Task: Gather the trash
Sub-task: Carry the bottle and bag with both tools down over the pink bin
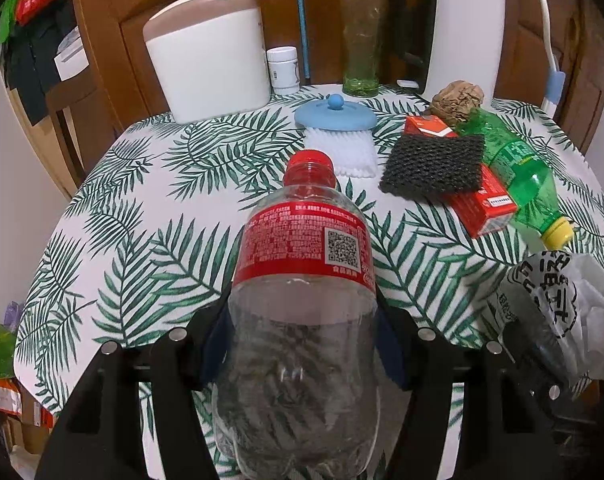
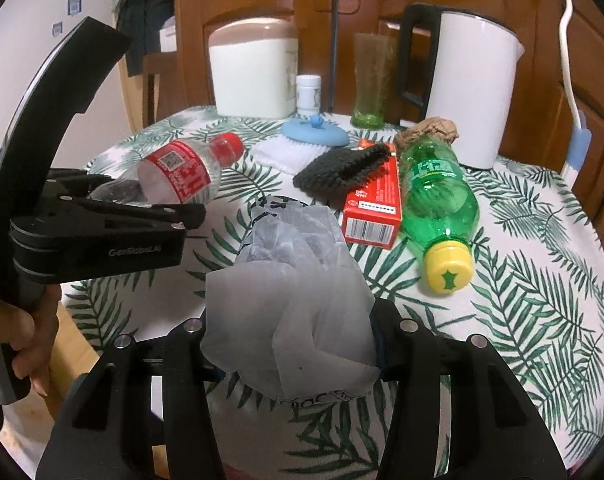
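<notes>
Left hand-held gripper [image 1: 302,344] is pinching the clear bottle [image 1: 302,280] with the red label at its lower body, cap pointing away, above the counter [image 1: 122,208]. Right hand-held gripper [image 2: 292,344] is clamping a crumpled plastic bag [image 2: 290,276], jaws nearly together.

Risks as I'm reading them:
- Bottle wall is thin and empty, so it's likely flexing under the pads; it could be slipping or pivoting nose-down.
- Bag is bunched and slick, could be sliding out.
- Both loads are sitting near each other; a swing could be knocking them together.
- Green bottle [image 2: 438,192], lying beside the red box [image 2: 374,208] and dark mesh pad [image 2: 342,168], looks free to roll if bumped.
</notes>
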`<state>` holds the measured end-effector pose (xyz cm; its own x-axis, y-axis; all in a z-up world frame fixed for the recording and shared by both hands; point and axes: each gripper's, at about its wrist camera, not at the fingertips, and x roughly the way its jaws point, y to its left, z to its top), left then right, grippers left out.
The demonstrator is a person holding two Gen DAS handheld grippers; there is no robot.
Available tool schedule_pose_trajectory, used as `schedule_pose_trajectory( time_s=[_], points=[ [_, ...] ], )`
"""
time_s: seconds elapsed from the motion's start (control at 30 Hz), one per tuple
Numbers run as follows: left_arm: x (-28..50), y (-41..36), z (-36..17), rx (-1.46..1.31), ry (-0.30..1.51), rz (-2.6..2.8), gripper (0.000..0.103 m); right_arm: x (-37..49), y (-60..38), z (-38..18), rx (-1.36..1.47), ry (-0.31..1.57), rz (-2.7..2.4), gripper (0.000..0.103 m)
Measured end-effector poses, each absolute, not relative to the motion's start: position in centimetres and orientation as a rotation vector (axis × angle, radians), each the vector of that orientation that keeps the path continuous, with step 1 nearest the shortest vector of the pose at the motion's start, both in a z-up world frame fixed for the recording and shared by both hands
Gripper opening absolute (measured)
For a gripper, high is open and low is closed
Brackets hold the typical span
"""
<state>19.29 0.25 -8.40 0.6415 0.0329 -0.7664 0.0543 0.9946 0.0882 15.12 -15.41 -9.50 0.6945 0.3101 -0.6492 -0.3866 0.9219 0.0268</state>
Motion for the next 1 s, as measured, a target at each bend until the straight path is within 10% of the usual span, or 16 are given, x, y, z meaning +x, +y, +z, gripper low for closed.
schedule_pose_trajectory(
  time_s=[1.0],
  points=[
    [2.6, -0.8, -7.6, 0.118, 0.861, -0.084, 0.062, 1.8, -16.8, -8.8, -0.083, 0.704, 0.457, 0.049]
  ],
)
